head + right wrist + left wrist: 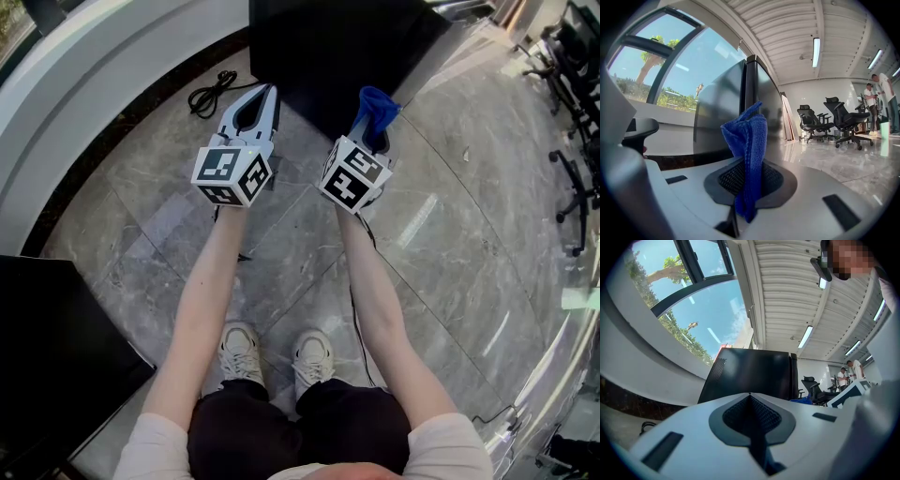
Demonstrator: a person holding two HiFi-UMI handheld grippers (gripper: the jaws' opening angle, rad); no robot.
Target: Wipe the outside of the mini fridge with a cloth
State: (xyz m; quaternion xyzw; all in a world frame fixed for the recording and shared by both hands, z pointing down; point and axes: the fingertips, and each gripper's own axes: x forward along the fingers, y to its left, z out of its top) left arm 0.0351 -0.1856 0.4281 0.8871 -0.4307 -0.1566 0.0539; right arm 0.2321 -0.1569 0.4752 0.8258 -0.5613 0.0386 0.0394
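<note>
Mini fridge [347,47], black and tall, stands on the grey stone floor [450,216] at the top middle of the head view, its door closed. Both grippers are held up in front of it, near it but apart from it. The right gripper [373,127] has its two jaws pressed on a blue cloth [377,105]. In the right gripper view the cloth [747,140] stands up folded between the jaws of this gripper [749,164] and a short end hangs down behind them; the fridge [722,112] fills the middle of the frame behind it. The left gripper [267,94] is just beside the right one, at its left. In the left gripper view the jaws of this gripper [750,394] are together at the tips and carry nothing, and the fridge [750,376] is straight behind them. A black cable [211,94] lies on the floor at the upper left of the head view. Office chairs [834,119] stand far at the right of the right gripper view.
</note>
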